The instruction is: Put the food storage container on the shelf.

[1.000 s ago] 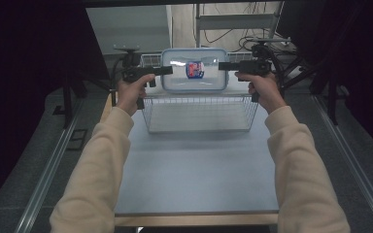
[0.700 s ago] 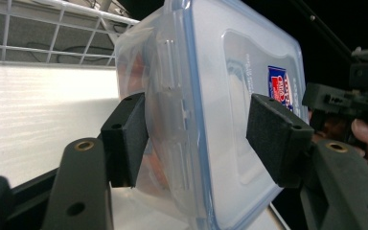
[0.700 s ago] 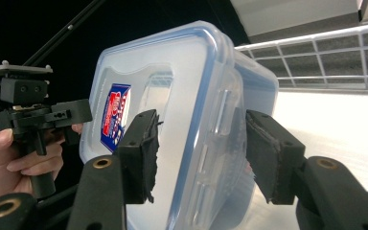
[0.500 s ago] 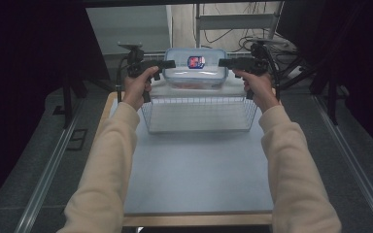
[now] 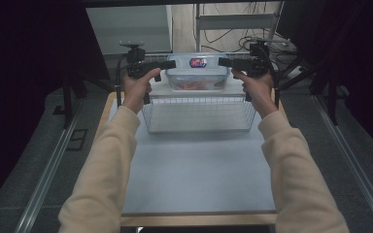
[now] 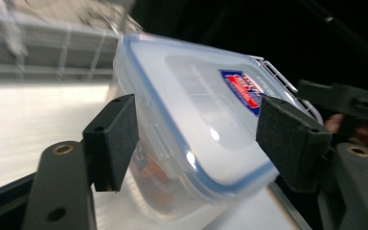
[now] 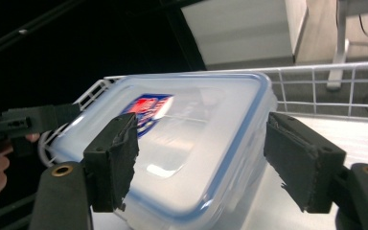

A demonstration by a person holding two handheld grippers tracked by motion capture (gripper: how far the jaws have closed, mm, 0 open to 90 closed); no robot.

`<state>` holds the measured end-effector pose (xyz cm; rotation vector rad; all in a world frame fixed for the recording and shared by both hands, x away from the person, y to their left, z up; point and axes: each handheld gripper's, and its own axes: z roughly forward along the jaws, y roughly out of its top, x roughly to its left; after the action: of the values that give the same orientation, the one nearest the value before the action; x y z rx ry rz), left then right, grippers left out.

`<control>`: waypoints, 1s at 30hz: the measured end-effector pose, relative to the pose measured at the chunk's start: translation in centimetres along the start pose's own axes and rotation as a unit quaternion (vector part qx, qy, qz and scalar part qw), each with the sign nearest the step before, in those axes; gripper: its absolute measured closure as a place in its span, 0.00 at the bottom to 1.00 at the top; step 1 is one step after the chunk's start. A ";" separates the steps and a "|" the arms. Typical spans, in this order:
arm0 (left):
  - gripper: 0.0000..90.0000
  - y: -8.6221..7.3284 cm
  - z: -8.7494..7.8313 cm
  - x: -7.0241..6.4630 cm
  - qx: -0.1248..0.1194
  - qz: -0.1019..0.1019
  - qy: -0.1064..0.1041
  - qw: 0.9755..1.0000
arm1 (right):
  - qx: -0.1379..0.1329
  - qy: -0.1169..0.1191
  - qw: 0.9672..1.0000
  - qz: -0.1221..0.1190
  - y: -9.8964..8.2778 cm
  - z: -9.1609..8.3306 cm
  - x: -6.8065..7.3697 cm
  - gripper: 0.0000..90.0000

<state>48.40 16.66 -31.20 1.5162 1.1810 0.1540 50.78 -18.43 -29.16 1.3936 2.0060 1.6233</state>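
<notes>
Both grippers flank the box point(image 5: 196, 73): the left gripper point(image 5: 167, 64) at its left end, the right gripper point(image 5: 225, 61) at its right. Their jaws have just been opening, and the pads stand off the lid with the box between them, so nothing is gripped. The box sits on the table point(image 5: 199, 174) just behind the wire basket point(image 5: 199, 116). I'd say this is the release after setting it down. Next, the 2 hands should draw back clear without nudging it.
</notes>
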 end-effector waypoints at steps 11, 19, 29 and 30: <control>0.30 -6.1 -6.5 -4.6 -0.009 0.072 -0.047 0.996 | 0.015 0.075 0.994 -0.076 -5.4 -6.6 1.0 0.27; 0.28 -14.2 -9.6 -5.6 0.012 0.116 -0.065 0.991 | 0.017 0.110 0.987 -0.113 -13.2 -11.1 1.0 0.25; 0.26 -18.9 -9.3 -4.5 0.035 0.115 -0.058 0.991 | 0.030 0.106 0.984 -0.138 -18.8 -12.4 0.0 0.22; 0.25 -19.0 -9.3 -4.4 0.035 0.117 -0.058 0.991 | 0.029 0.107 0.984 -0.138 -18.8 -12.4 0.0 0.21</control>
<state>29.22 16.72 -41.11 1.7005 0.9228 0.1798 32.65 -25.52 -40.45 0.9369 2.2618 1.6597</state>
